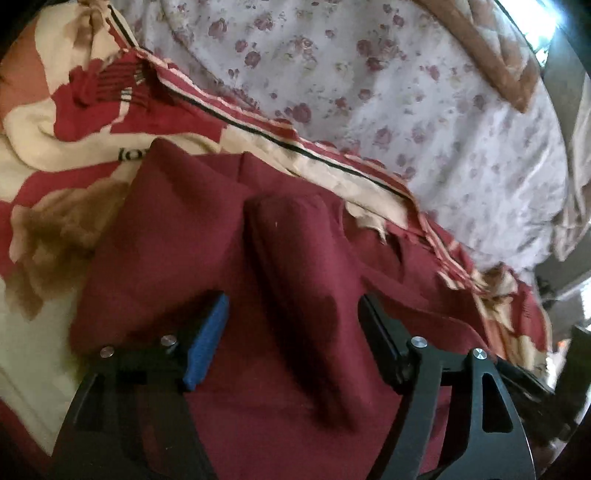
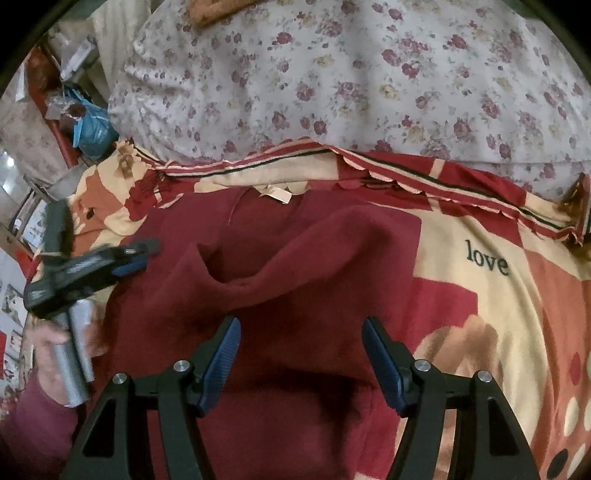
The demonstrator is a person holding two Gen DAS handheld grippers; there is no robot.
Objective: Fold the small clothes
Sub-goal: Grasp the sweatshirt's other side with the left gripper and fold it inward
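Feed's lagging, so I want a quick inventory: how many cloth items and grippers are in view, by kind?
Dark red garment: 1
Patterned blanket: 1
Floral quilt: 1
Grippers: 2, left gripper and right gripper, jaws open
Total: 5

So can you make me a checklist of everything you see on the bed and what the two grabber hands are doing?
Surface: patterned blanket with the word love, floral sheet behind it.
Job's things: dark red garment, partly folded, rumpled; label at its neck.
Clutter: blue bag and oddments beside the bed.
Grippers: left gripper open over a fold; right gripper open above the garment.
Cables: nothing seen.
Surroundings: bright window, dim room.
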